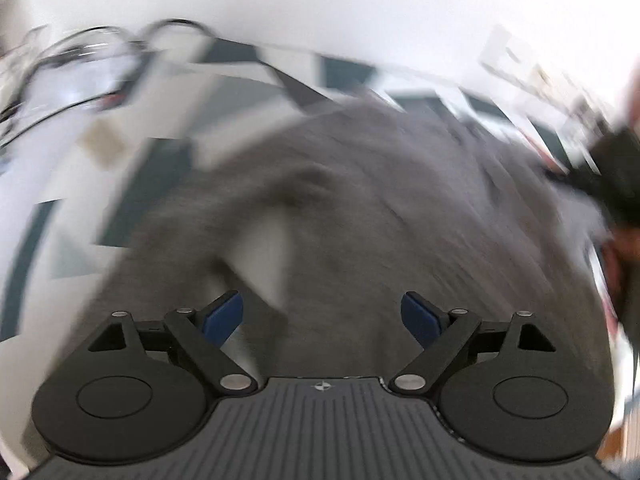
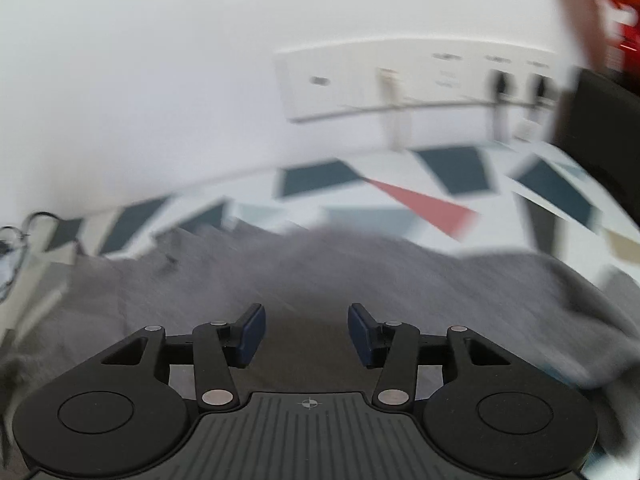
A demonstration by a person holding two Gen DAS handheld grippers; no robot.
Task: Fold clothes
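A grey garment (image 1: 360, 208) lies spread on a table with a geometric patterned cloth; it also shows in the right wrist view (image 2: 360, 272). Both views are motion-blurred. My left gripper (image 1: 322, 316) is open and empty, just above the garment's near part, where a fold shows a pale gap. My right gripper (image 2: 306, 332) is open and empty, over the garment's near edge. A bunched part of the garment (image 2: 580, 320) lies at the right.
The patterned tablecloth (image 2: 420, 200) has dark blue, red and pale shapes. A white wall with a socket panel (image 2: 400, 80) stands behind the table. Cables (image 1: 80, 48) lie at the far left. A dark object (image 1: 616, 176) and a hand sit at the right edge.
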